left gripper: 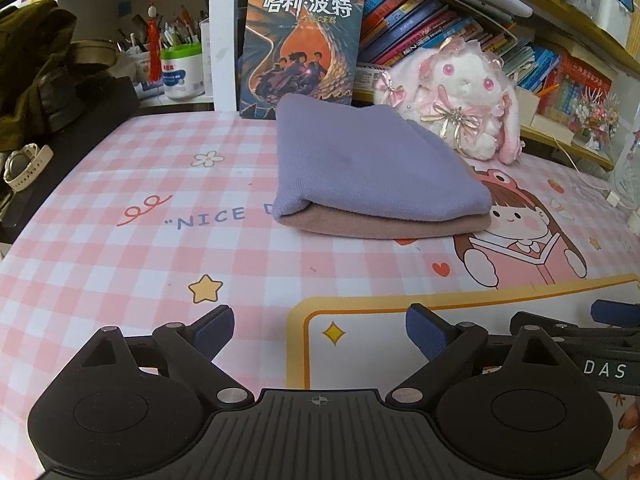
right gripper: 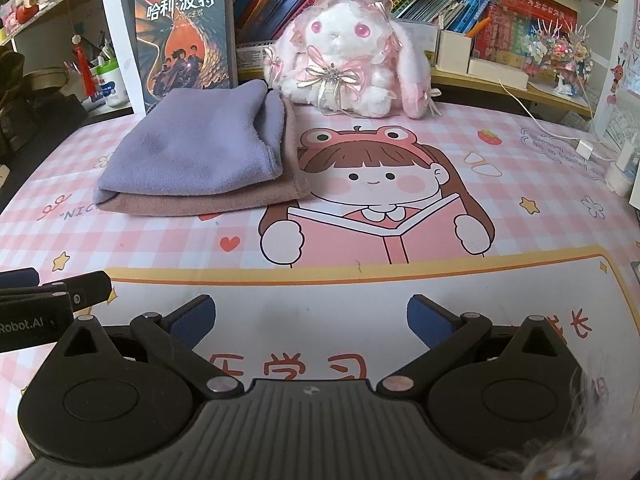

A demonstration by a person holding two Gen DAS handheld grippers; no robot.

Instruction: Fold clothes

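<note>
2 soft folded cloths [left gripper: 372,168] stacked, lilac over mauve.

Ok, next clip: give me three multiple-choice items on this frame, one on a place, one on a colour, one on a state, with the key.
1. Where does the folded stack lie?
A. in front of the standing book
B. on the plush rabbit
C. on the shelf

2. What colour is the top cloth of the stack?
A. green
B. purple
C. white

3. How do the two claws stand?
A. both shut on cloth
B. one holds the book
C. both open, holding nothing

Key: 1 A, the stack rests on the pink checked mat just before the book. 2 B, purple lies over a dusty pink cloth. 3 C, the left claw and right claw show spread fingers over bare mat.
</note>
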